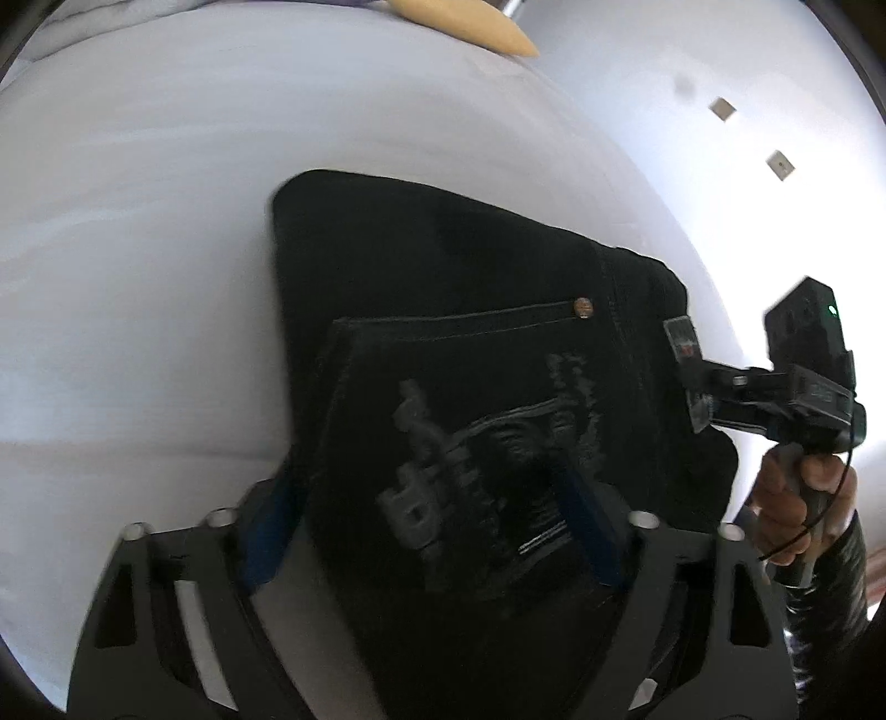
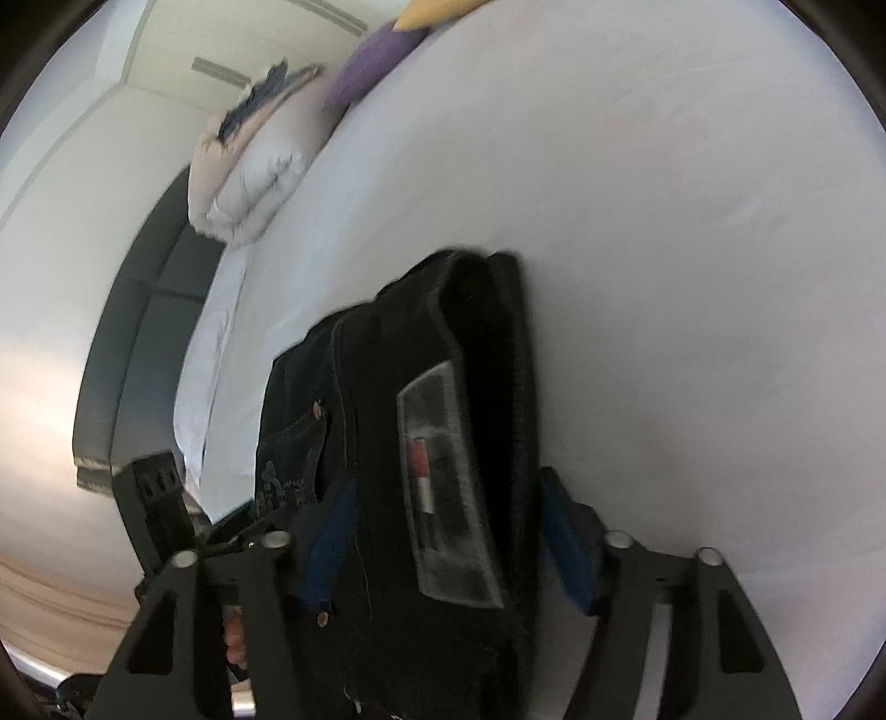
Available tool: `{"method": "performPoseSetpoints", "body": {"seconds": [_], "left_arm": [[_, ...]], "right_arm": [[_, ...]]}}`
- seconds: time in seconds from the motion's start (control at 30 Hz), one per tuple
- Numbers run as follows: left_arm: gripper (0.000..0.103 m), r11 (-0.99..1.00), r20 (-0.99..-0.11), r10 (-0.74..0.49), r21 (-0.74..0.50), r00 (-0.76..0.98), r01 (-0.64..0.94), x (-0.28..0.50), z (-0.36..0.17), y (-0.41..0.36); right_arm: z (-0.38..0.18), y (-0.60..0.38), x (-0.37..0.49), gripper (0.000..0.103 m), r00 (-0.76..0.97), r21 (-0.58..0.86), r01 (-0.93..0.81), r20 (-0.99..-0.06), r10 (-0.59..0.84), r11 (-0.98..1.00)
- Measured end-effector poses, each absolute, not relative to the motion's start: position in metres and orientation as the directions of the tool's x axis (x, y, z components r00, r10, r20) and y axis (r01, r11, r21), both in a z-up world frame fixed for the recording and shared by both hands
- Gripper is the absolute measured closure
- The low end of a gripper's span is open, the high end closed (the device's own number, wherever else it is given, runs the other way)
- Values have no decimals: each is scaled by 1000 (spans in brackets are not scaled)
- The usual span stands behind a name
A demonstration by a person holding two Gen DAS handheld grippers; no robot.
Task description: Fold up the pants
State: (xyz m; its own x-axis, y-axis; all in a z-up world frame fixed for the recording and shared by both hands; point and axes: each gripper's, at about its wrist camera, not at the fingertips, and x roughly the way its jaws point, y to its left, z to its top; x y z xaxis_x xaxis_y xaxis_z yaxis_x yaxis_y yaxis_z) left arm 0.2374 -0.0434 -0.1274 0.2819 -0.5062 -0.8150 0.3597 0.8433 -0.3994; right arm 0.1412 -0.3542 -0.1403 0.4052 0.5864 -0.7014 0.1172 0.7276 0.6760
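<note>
You've got both grippers level, each clamped on the one pair of black jeans (image 1: 470,343) on the white bed (image 1: 138,249). Left gripper (image 1: 432,531) pinches the back-pocket side, right gripper (image 2: 443,548) bites the waistband label edge.

The pants (image 1: 443,288) are black denim with a copper-coloured rivet (image 1: 583,306), tone-on-tone dark embroidery (image 1: 443,476) on the back pocket, and a grey waistband patch (image 2: 443,487) bearing a red and white mark. Both the left gripper (image 1: 432,531) and the right gripper (image 2: 443,543) are black with blue finger pads, and the bed sheet (image 2: 692,249) under the pants is plain white. At the bed's far end lie a white pillow (image 2: 249,194), a purple cushion (image 2: 376,66) and what appears to be a yellow cushion (image 2: 437,14), mostly cut off by the frame edge.
</note>
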Motion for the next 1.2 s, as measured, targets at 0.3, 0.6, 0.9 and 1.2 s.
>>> {"method": "performPoseSetpoints", "body": {"seconds": [0.3, 0.6, 0.9, 1.2], "left_arm": [[66, 837, -795, -530, -434, 295, 335, 241, -127, -37], [84, 827, -771, -545, -431, 330, 360, 235, -100, -40], [84, 814, -731, -546, -347, 409, 466, 285, -42, -66], [84, 819, -771, -511, -302, 380, 487, 374, -78, -109]], "right_arm": [[-142, -334, 140, 73, 430, 615, 88, -733, 527, 783], [-91, -307, 119, 84, 532, 463, -27, -744, 405, 886], [-40, -338, 158, 84, 601, 468, -85, -680, 420, 880], [-83, -393, 234, 84, 582, 508, -4, -699, 415, 861]]}}
